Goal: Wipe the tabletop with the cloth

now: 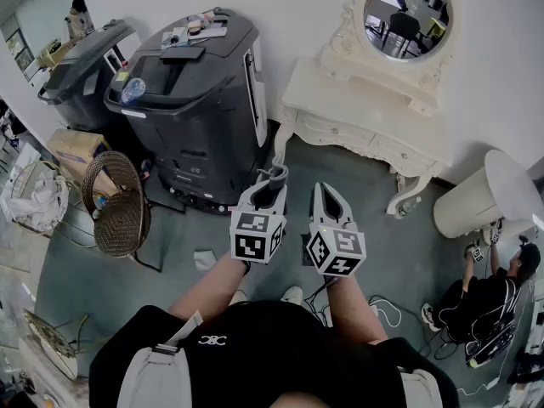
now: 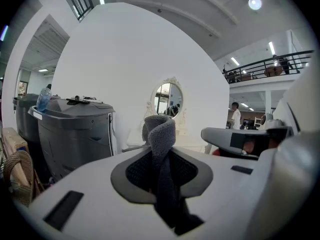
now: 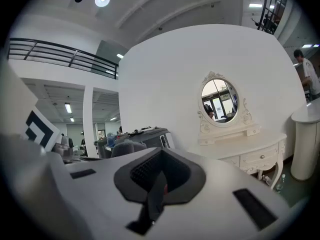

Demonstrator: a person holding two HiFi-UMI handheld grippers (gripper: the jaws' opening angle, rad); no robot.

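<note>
Grey cloth (image 2: pixel 159 134) is pinched upright in left hand-held gripper (image 1: pixel 272 181), jaws clamped on it, carried ready for wiping. Right hand-held gripper (image 3: pixel 156 184) is closed, nothing between jaws. Both are held over floor (image 1: pixel 361 198), well apart from white counter (image 1: pixel 340 92); wiping judged not begun
</note>
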